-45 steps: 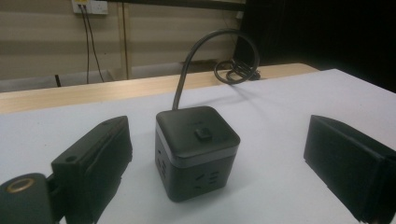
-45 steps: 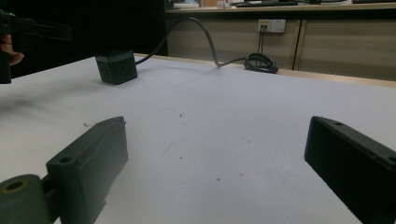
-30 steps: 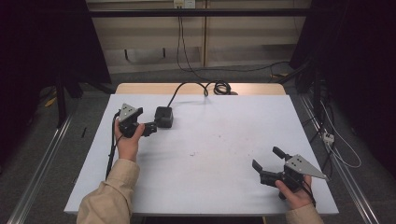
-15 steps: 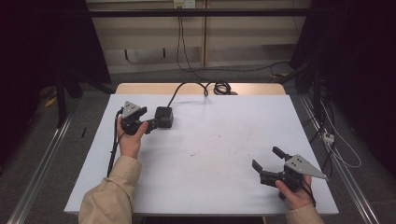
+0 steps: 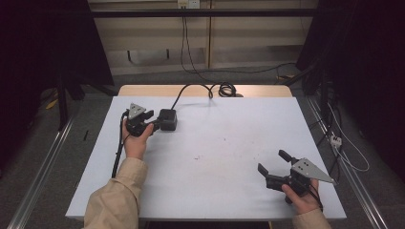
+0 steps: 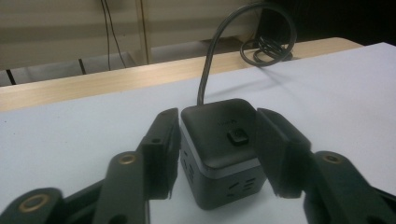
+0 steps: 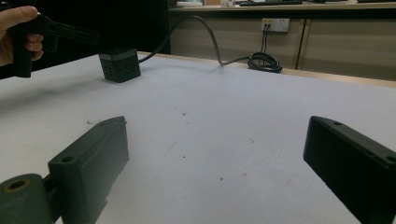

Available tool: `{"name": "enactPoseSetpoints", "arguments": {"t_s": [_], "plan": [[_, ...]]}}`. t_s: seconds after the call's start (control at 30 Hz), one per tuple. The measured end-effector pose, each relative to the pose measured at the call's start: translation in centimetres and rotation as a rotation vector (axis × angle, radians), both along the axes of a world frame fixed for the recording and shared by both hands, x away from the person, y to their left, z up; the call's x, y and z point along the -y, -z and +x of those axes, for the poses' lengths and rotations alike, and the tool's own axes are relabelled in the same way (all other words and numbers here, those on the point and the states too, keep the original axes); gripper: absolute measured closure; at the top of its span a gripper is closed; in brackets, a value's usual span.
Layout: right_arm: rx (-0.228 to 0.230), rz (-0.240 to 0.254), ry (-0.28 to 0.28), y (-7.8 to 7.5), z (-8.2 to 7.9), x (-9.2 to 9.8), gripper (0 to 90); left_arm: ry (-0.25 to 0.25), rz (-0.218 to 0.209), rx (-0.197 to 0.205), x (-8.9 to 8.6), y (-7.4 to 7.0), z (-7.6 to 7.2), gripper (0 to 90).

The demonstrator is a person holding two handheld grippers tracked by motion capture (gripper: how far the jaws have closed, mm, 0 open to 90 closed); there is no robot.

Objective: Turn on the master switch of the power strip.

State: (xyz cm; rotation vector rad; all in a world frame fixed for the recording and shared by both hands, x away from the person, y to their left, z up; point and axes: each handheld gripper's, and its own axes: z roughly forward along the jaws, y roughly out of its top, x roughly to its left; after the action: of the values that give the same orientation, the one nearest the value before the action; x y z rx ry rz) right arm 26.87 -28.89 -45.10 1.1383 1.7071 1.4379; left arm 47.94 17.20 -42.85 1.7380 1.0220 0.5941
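A: What is found at the left of the table (image 5: pixel 210 191)?

B: The left gripper (image 5: pixel 154 122) is seen in the high view at the far left, brought up to a black power cube (image 5: pixel 167 119). In the left gripper view the cube (image 6: pixel 219 144) is bracketed by the two jaws, which are set close to its sides; whether they are pressed against it cannot be told.

A: Which step is judged to be in hand?

B: A grasp of the cube, most likely. The jaws would need to be closed evenly on its side faces, and the cord (image 5: pixel 191 90) at its back would need to be given slack.

A: And farther right?

B: The right gripper (image 5: pixel 272 168) is held low near the right front corner, spread wide, with nothing between its jaws.

A: What is offered by one view and not another?

B: The button (image 6: pixel 236 136) on the cube's top and the sockets on its sides are made out in the left gripper view. From the right gripper view the cube (image 7: pixel 119 64) is seen well apart, with the cord's coil (image 7: pixel 264 62) at the back edge.
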Motion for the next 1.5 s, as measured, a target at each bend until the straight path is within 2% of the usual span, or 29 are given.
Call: {"name": "enactPoseSetpoints", "arguments": {"t_s": [0.17, 0.3, 0.5, 0.83, 1.03, 1.23, 1.33, 1.5], "plan": [[-0.001, 0.001, -0.002, 0.0, 0.0, 0.0, 6.3, -0.001, -0.013, -0.009, -0.2, 0.1, 0.2, 64.2], [0.0, -0.001, -0.002, 0.0, 0.0, 0.1, 6.3, 0.004, 0.0, -0.01, -0.1, -0.1, 0.4, 73.9], [0.001, 0.001, -0.002, 0.0, 0.0, 0.0, 6.3, 0.028, 0.013, -0.011, 0.7, -0.6, 0.8, 81.0], [0.007, 0.007, -0.007, -0.1, 0.0, 0.2, 6.5, 0.042, 0.01, -0.063, 1.3, -0.4, 1.4, 90.0], [0.008, 0.01, -0.016, -0.1, 0.0, 0.1, 6.5, 0.038, 0.009, -0.094, 1.4, 0.0, 1.6, 90.0], [0.007, 0.008, -0.016, -0.1, 0.0, 0.1, 6.5, 0.038, 0.016, -0.094, 1.5, 0.1, 1.8, 90.0], [0.007, 0.007, -0.017, -0.1, 0.0, 0.1, 6.5, 0.042, 0.034, -0.09, 1.6, 0.1, 1.8, 90.0], [0.007, 0.008, -0.018, -0.1, 0.0, 0.1, 6.5, 0.04, 0.031, -0.086, 1.8, 0.0, 1.9, 90.0]]}}
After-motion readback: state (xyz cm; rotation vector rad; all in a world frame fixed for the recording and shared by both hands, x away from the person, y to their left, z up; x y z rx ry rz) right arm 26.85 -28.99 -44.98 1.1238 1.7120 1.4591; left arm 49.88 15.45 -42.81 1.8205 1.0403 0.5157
